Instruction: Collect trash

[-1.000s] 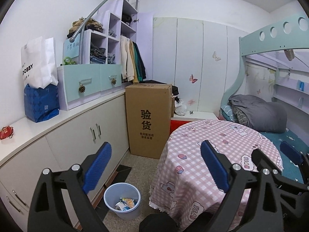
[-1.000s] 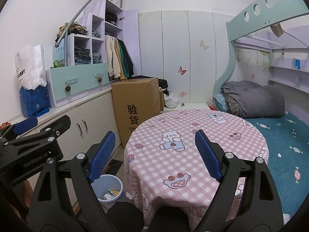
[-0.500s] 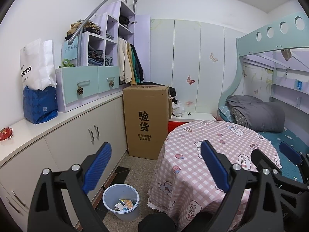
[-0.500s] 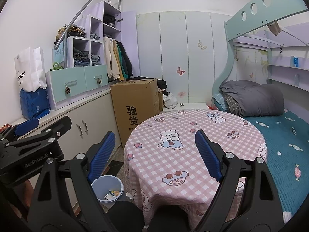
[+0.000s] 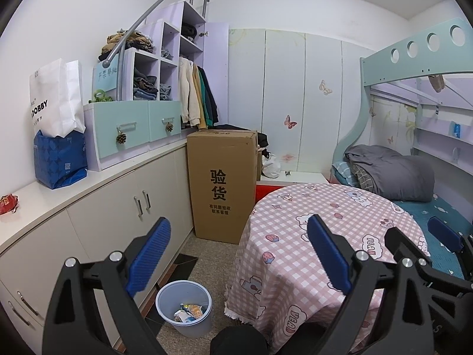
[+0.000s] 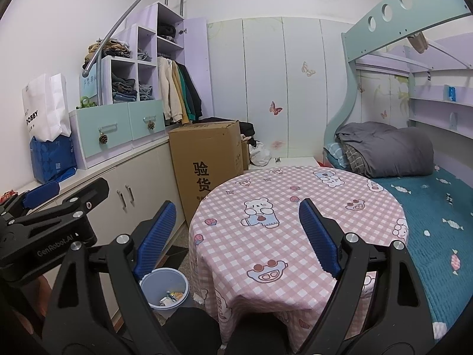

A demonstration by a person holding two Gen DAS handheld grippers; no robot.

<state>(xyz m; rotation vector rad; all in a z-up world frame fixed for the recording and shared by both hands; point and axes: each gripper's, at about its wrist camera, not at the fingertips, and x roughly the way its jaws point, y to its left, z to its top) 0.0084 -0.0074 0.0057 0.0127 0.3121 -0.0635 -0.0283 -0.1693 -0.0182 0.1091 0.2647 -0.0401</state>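
Both grippers, left (image 5: pixel 236 254) and right (image 6: pixel 236 236), gape empty. The bin (image 5: pixel 184 307) holding trash (image 5: pixel 189 313) sits bottom centre. The box (image 5: pixel 221 186) reads "验货"; the bag (image 5: pixel 56 97), "DOBBY".

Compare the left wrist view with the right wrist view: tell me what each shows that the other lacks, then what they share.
Only the left wrist view shows the red packet on the countertop clearly; in the right wrist view it is cut off at the edge.

Only the right wrist view shows the whole round table top and more of the teal bedspread.

Both show the bin with wrappers inside, the cardboard box, the grey quilt, and both the left gripper and the right gripper, open and empty.
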